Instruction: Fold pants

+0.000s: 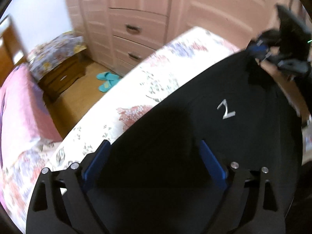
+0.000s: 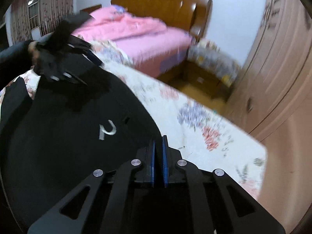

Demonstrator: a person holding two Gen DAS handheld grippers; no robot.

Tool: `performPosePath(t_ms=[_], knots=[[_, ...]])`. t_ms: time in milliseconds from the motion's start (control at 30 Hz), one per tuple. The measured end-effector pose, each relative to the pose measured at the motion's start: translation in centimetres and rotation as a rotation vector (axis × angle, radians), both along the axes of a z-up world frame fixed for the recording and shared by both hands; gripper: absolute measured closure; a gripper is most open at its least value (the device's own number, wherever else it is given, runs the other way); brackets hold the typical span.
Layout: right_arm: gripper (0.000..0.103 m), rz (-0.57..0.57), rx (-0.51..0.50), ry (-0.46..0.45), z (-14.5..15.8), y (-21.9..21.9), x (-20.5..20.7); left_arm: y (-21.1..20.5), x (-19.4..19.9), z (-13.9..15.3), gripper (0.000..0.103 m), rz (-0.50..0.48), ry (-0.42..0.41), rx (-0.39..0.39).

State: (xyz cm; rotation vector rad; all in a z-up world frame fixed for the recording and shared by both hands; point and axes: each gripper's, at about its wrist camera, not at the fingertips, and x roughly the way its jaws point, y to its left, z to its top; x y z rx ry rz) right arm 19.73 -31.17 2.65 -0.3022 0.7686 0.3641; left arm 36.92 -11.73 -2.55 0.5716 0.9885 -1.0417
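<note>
A white sheet with red and purple flowers covers the near bed, and past it is a bed with a pink blanket and a brown wooden headboard. Two blue-green slippers lie on the yellow-brown floor, close to the pink wardrobe with drawers. A small brown night table stands between the pink bed and the wardrobe, with a flowery cloth on top.
</note>
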Motion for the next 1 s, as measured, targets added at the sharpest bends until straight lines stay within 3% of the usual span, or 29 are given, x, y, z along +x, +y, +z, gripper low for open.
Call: performPosePath(t_ms=[100,233,333,400,433,467,567,733,867,1000], knots=[[0.094,-0.012,0.007,-0.045,1.3,0.9,-2.3,0.1,1.0,-0.2,0.013,-0.035,0.0,-0.003],[0.095,-0.006,-0.017,-0.058,1.7,1.9,-4.0,0.9,1.9,-0.2,0.013,-0.059,0.065,-0.039],[0.095,-0.021,-0.015,-0.053,1.6,1.8,-4.3,1.1,2.4,-0.8,0.017,-0.099,0.16,-0.051],[0.095,-0.041,-0.005,-0.047,1.5,1.7,-4.4,1.3,2.3,-1.6,0.046,-0.116,0.221,-0.024],[0.095,-0.053,-0.001,-0.039,1.3,1.5,-4.4,1.4,1.9,-1.9,0.07,-0.121,0.222,-0.012],[0.095,-0.062,-0.004,-0.037,1.2,1.7,-4.4,1.6,1.4,-1.7,0.079,-0.125,0.21,-0.012],[0.095,-0.093,-0.011,-0.036,1.1,1.7,-4.3,2.8,-1.2,0.3,0.087,-0.084,0.082,-0.028],[0.095,-0.139,0.018,-0.072,2.3,1.6,-5.8,4.4,-7.3,4.9,0.089,0.007,-0.124,-0.04],[0.095,-0.109,0.007,-0.14,4.6,2.8,-10.6,5.9,-16.1,8.4,0.091,0.042,-0.328,0.001],[0.095,-0.067,0.041,-0.173,5.3,3.7,-17.6,7.8,-25.3,10.3,0.091,0.061,-0.455,-0.003]])
